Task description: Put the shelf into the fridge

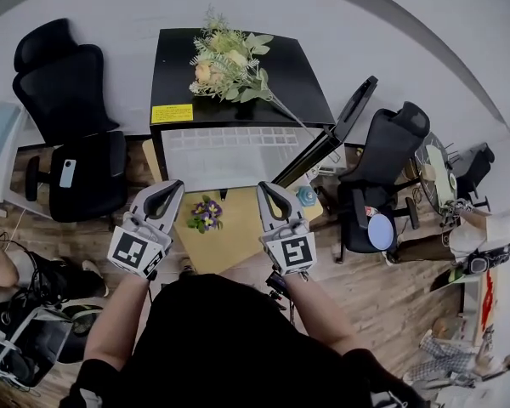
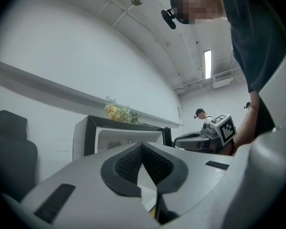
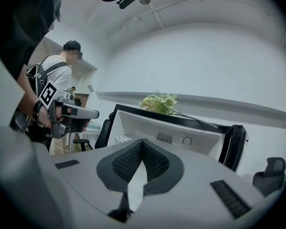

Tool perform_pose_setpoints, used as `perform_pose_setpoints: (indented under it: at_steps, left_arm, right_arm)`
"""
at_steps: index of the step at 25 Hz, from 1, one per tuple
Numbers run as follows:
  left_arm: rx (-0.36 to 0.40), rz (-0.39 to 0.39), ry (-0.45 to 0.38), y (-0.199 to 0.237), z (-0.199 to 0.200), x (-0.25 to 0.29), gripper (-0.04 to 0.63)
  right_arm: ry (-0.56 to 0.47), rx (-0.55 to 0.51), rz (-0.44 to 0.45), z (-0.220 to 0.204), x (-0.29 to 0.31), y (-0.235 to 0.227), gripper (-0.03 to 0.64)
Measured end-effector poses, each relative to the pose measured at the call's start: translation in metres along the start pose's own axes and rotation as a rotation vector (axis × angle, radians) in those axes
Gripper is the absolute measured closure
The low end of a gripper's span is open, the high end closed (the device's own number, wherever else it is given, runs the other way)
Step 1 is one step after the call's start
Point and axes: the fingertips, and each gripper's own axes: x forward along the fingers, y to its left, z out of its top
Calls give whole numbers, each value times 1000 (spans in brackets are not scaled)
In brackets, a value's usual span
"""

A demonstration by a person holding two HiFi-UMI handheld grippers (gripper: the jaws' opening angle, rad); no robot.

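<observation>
A small black fridge [image 1: 229, 75] stands against the wall with its door [image 1: 344, 126] swung open to the right. Its white inside faces me [image 3: 171, 132] [image 2: 119, 137]. A white wire shelf [image 1: 229, 138] lies across the open compartment. Both grippers hover side by side in front of the fridge, above a low wooden table [image 1: 229, 236]. My left gripper [image 1: 166, 192] and my right gripper [image 1: 270, 192] are shut with nothing between the jaws, their tips pointing at the fridge. In the gripper views each pair of black pads meets at the tip [image 2: 143, 149] [image 3: 143, 146].
A bouquet of pale flowers [image 1: 229, 62] lies on the fridge top. A purple flower [image 1: 206, 212] and a small blue object [image 1: 306, 195] sit on the wooden table. Black office chairs stand left [image 1: 72, 126] and right [image 1: 382, 168]. Another person [image 1: 484, 236] is at the far right.
</observation>
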Motion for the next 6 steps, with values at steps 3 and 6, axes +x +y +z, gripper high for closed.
perform_pose_setpoints:
  at_steps: [3,6]
  left_arm:
    - [-12,-7,8,-1,-6,1,577]
    - [-21,-14,15,-3,-9,1,577]
  right_arm:
    - [5,13,-8,-1,-2,-1,603]
    - [20,11,-10,-5,-4,-2,603]
